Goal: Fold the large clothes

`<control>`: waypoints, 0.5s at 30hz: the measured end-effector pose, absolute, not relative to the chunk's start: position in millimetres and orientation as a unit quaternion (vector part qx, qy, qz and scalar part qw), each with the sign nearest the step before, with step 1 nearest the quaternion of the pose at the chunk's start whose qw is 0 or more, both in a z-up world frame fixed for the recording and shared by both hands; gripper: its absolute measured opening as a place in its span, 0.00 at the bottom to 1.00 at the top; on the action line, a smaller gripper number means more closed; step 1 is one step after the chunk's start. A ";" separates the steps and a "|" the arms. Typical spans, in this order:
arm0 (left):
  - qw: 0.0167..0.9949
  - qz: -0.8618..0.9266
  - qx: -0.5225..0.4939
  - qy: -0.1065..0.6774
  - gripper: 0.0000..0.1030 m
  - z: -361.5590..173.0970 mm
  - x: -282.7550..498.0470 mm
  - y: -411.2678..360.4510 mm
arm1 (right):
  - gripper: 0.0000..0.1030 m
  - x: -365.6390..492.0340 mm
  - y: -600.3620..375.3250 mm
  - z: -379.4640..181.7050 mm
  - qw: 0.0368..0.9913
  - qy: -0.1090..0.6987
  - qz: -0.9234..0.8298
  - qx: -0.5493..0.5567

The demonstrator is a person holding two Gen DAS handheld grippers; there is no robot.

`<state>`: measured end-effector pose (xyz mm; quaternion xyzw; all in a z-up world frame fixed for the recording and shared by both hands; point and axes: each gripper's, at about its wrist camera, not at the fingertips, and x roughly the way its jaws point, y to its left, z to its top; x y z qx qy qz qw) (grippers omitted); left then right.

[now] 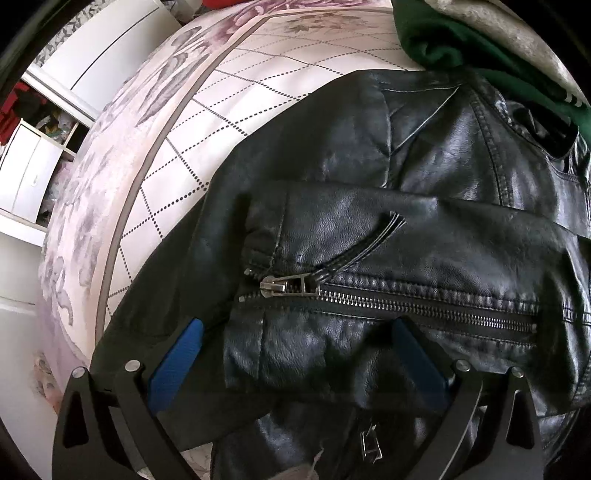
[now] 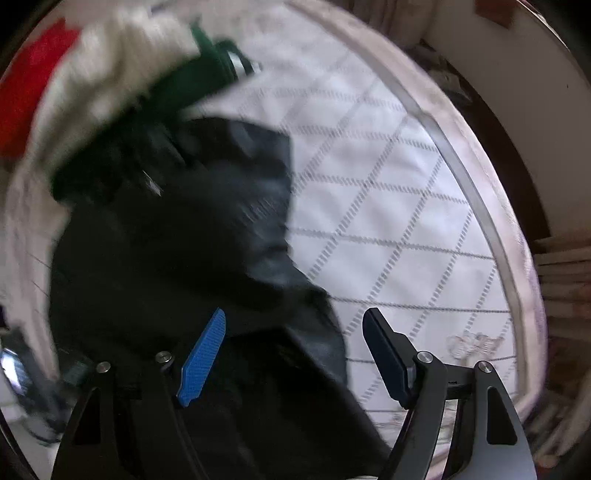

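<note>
black leather, creased and faintly shiny, fills both views: a jacket [image 1: 388, 229] lying spread on a mattress [image 1: 207, 122] with a white quilted top crossed by dotted diamond lines.

in the left wrist view, the left gripper [image 1: 295, 325] points down at the jacket with its jaws spread wide. the blue ribbed fingers [image 1: 177, 358] stand well apart, and nothing is pinched between them. a folded sleeve end sits in the gap between the fingers and just beyond their tips. a metal zipper [image 1: 406, 299] with a silver pull runs crosswise just past the fingertips, with a thin leather tab above it. stitched seams and a collar lie further beyond the tips. a green garment [image 1: 461, 48] and a pale fuzzy fabric [image 1: 517, 33] lie beyond the collar. a small metal buckle [image 1: 369, 446] sits low between the finger arms.

the right wrist view is blurred. the right gripper [image 2: 295, 325] has its jaws parted and empty. one finger tip hangs over the jacket [image 2: 166, 258], the other over bare mattress [image 2: 406, 221]; the jacket's edge runs between them. whether the tips touch the leather cannot be told.
</note>
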<state>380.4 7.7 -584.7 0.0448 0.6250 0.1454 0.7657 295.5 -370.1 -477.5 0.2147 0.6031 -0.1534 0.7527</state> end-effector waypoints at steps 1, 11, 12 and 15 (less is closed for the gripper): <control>0.766 0.145 0.042 0.625 1.00 -584.8 380.1 8.5 | 0.41 303.3 -367.3 -480.6 0.760 0.595 -0.143 0.219; 0.771 0.156 -0.048 0.616 1.00 -560.1 363.7 53.5 | 0.19 373.9 -345.7 -560.7 0.715 0.670 -0.116 0.163; 0.771 0.162 -0.069 0.612 1.00 -550.4 353.9 64.4 | 0.25 370.1 -339.9 -549.5 0.717 0.669 -0.111 0.159; 0.758 0.199 -0.160 0.600 1.00 -516.8 296.6 112.9 | 0.58 354.9 -312.7 -521.8 0.730 0.665 -0.092 0.130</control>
